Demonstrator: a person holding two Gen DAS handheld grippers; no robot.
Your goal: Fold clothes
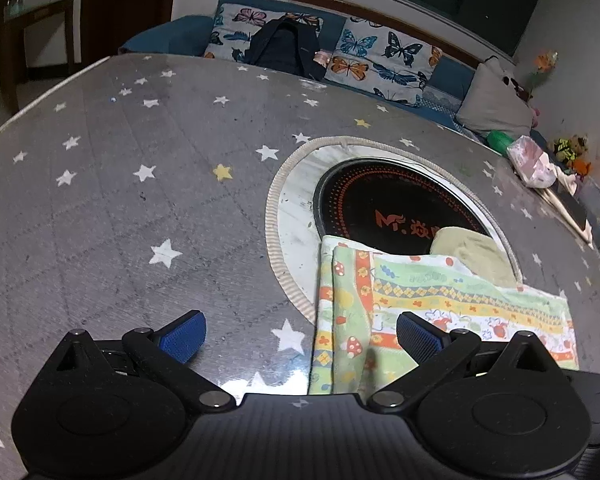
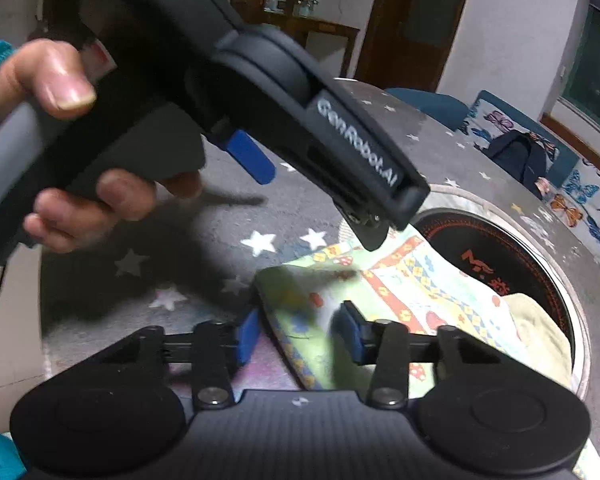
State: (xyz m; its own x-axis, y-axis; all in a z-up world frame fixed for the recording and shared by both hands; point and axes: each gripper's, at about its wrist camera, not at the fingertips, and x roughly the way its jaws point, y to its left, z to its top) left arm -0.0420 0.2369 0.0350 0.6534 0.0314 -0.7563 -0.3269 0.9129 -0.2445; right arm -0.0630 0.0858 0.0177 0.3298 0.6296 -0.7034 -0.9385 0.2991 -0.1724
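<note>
Right gripper (image 2: pixel 298 336), jaws narrowing around the corner of the soft, light patterned cloth (image 2: pixel 400 280) lying beside the round hotplate (image 2: pixel 480 248); left gripper (image 1: pixel 300 336) is hovering wide, empty.

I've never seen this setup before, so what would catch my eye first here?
The bright patterned cloth lies folded on the star-print tablecloth, overlapping the round black cooktop set in the table. In the right wrist view, the left gripper in the person's hand looms above, while the right gripper straddles the cloth's corner.

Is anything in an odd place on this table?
Yes. The patterned cloth and a pale yellow cloth lie partly over the round black cooktop set into the star-print table, an odd spot for folding clothes.
</note>
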